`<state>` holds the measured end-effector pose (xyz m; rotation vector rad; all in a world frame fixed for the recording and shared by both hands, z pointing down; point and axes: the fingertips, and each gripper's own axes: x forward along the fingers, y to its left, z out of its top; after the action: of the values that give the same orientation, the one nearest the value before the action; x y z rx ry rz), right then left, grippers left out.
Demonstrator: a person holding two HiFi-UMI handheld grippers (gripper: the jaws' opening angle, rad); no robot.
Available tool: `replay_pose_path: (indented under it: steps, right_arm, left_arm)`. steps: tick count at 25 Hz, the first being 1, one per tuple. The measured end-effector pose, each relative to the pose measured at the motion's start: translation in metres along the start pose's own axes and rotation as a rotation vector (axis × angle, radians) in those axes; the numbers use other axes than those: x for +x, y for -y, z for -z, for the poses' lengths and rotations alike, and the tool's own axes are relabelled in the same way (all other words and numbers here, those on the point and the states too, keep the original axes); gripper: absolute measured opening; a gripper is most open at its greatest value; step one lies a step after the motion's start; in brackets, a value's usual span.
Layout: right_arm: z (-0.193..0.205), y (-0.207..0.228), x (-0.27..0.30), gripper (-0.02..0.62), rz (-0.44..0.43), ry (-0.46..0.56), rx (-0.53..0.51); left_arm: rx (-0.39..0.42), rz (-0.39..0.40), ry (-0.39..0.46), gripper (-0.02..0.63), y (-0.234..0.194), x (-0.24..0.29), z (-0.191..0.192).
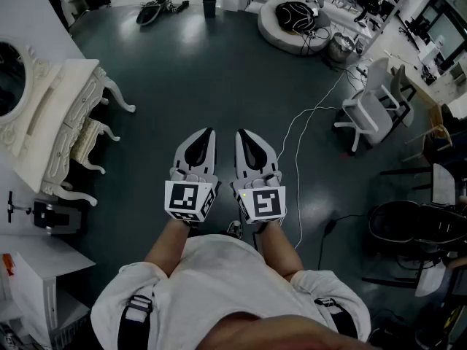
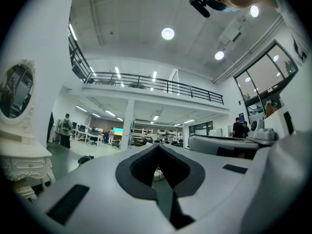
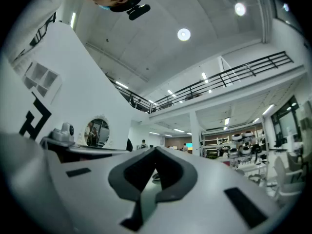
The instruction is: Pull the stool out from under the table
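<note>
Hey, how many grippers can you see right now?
2. The left gripper is just left of centre over the dark floor; the right gripper is close beside it. Both have their jaws shut on nothing. None seem hidden.

Stool (image 1: 89,140): white, curved carved legs, pale textured seat, upright on the dark floor at left-centre of frame, apparently tucked partly beneath the table. Table (image 1: 67,86): white ornate dressing table, upright along the left edge, scrolled legs.
</note>
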<state>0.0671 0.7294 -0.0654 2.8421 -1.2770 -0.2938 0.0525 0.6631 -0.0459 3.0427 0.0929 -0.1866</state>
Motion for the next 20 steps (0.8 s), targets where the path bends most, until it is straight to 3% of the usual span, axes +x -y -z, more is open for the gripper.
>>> replay_pose_path:
  steps: [4,9,13,20]
  right_arm:
    - [0.01,-0.016,0.01,0.014,-0.053,0.008,0.01]
    - [0.007,-0.036,0.026,0.014,-0.154,0.034,0.042]
    - [0.006,-0.077,0.042,0.014,-0.299,0.064,0.085]
    - [0.028,-0.169,0.064,0.014,-0.555,0.029,0.164]
  left_arm:
    - [0.002,-0.041,-0.006,0.006,-0.014,-0.009,0.002]
    - [0.021,-0.157,0.005,0.006,-0.038,-0.026,-0.003]
    - [0.041,-0.276,0.01,0.006,-0.067,-0.048,-0.006]
    - [0.053,-0.531,-0.005,0.006,-0.132,-0.117,0.004]
